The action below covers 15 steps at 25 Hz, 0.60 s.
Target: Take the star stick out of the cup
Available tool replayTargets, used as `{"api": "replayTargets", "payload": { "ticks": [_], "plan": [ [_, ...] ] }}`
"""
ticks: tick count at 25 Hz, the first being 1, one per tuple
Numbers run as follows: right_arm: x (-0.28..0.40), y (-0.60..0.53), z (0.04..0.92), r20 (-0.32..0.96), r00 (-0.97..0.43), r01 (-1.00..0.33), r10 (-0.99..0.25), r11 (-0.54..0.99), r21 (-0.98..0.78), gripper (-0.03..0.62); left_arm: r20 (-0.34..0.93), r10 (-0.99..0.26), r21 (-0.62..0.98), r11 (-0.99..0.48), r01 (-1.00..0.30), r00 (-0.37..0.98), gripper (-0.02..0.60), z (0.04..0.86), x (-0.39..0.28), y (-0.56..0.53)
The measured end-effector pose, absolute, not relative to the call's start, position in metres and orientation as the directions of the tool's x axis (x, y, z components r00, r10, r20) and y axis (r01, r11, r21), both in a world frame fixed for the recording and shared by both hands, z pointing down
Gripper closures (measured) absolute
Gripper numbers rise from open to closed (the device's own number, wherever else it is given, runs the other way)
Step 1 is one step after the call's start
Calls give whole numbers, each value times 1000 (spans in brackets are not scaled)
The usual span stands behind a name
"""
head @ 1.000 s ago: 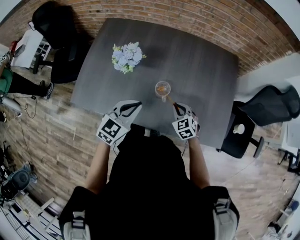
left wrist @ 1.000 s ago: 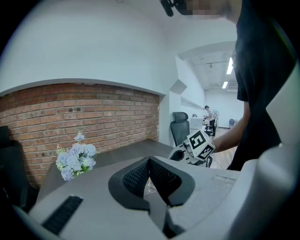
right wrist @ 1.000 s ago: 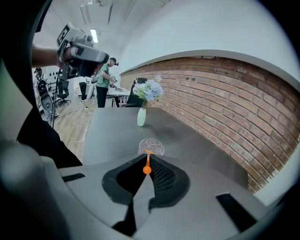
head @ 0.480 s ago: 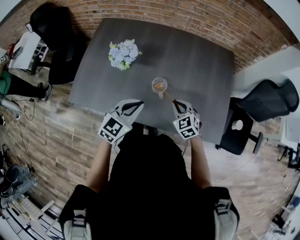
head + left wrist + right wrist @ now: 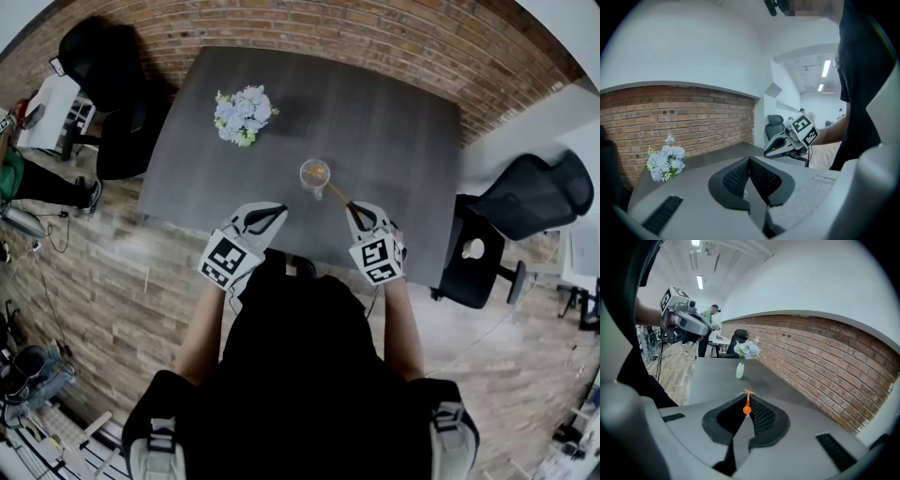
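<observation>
Orange star stick (image 5: 746, 408), a thin shaft with a round bead and a flat tip, is clamped between the closed, ribbed black jaws of the right gripper (image 5: 747, 401). Its far end is seen inside the clear round cup (image 5: 315, 174) just ahead of those jaws, with the shaft leaned over the rim. Left gripper (image 5: 749, 161) is shut on nothing, level with the right one and short of the cup. Matte dark grey table (image 5: 403, 131); pale flower bunch (image 5: 242, 114) well ahead of the left gripper.

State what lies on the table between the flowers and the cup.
Nothing: the head view shows only bare dark tabletop between the flowers and the cup.
</observation>
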State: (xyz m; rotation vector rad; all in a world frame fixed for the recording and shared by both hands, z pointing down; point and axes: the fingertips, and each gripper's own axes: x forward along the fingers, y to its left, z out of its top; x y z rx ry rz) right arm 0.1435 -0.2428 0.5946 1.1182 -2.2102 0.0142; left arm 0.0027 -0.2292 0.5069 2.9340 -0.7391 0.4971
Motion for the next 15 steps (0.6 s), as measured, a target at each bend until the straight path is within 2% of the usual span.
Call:
{"api": "replayTargets", "payload": {
  "ticks": [15],
  "plan": [
    [152,-238,541,441,-501,-749,-745,628,209,580,320,-469,-23,-873,-488,823,580,502,3,-226]
  ]
}}
